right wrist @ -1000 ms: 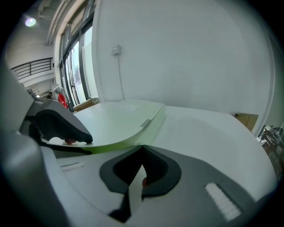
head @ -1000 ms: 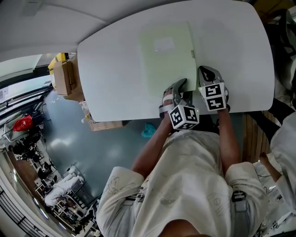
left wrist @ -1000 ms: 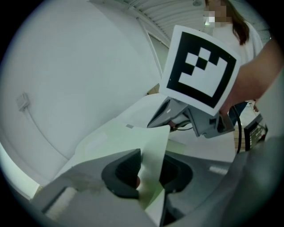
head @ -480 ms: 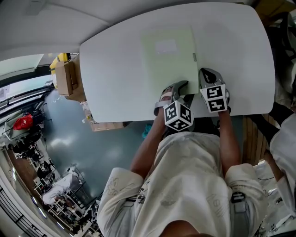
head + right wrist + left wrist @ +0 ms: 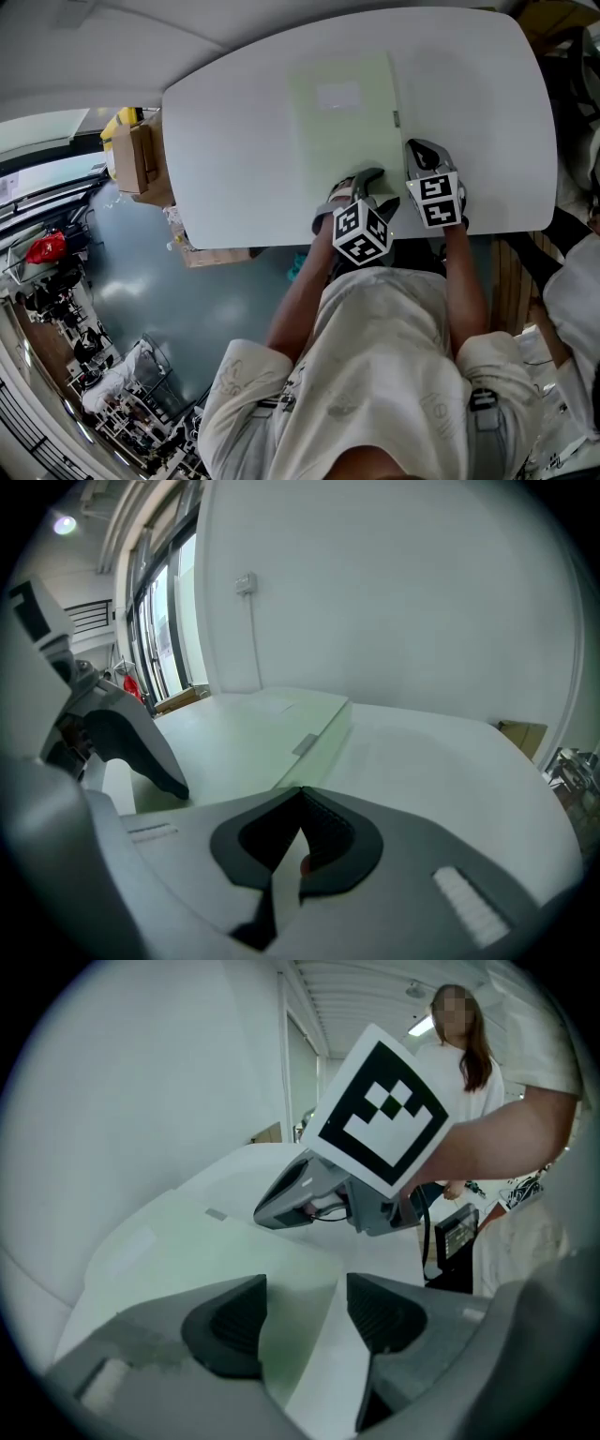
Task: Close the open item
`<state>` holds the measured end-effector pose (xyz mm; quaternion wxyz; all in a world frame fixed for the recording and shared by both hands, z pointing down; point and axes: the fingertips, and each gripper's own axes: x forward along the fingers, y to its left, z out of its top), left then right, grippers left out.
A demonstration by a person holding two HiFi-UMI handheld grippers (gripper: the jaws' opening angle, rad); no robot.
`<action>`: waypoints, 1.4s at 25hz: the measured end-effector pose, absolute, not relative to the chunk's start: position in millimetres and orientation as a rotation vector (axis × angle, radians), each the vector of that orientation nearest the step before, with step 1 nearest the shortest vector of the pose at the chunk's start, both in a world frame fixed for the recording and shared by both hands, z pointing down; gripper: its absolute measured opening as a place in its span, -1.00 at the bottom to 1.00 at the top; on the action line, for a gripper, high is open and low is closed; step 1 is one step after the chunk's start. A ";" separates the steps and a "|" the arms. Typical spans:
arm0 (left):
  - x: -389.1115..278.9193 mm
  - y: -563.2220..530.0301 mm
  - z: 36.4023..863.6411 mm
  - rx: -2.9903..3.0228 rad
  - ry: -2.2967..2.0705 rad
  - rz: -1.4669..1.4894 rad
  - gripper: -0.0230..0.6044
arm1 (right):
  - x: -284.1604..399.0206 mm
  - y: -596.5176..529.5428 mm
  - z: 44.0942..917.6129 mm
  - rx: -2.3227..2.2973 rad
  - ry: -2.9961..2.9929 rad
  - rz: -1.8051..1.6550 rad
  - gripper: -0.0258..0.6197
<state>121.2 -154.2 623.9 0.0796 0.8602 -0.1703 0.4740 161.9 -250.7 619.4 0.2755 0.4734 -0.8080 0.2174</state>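
A pale green flat folder [image 5: 345, 112] lies closed on the white table [image 5: 234, 159], with a white label on its cover and a small clasp on its right edge. My left gripper [image 5: 356, 185] hangs over the folder's near edge. Its jaws have just been opening and now stand wide; in the left gripper view [image 5: 305, 1309] the folder's near corner [image 5: 281, 1335] lies between them, untouched. My right gripper [image 5: 419, 148] is shut and empty, just right of the folder, its jaws [image 5: 298, 841] pressed together over bare table. The folder [image 5: 253, 728] stretches ahead on its left.
The table's near edge runs just under both grippers. Cardboard boxes [image 5: 136, 159] stand on the floor off the table's left end. A person [image 5: 464, 1054] stands beyond the table, next to a small black screen [image 5: 459, 1232].
The left gripper's jaws have spread wide apart. The gripper has tipped further downward and shifted slightly left over the folder's near edge. The right gripper and the folder have stayed put.
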 end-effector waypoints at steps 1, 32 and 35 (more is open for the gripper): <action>121.1 -154.7 623.9 2.572 -0.515 1.411 -0.05 | 161.8 -251.2 619.4 1.274 -2.170 0.584 -0.92; 81.8 -207.2 542.5 2.615 -1.066 0.721 -0.13 | 150.4 -285.7 586.4 1.339 -2.149 0.435 -0.92; 62.2 -219.6 524.9 2.585 -1.199 0.601 -0.27 | 139.0 -296.6 587.4 1.330 -2.154 0.420 -0.92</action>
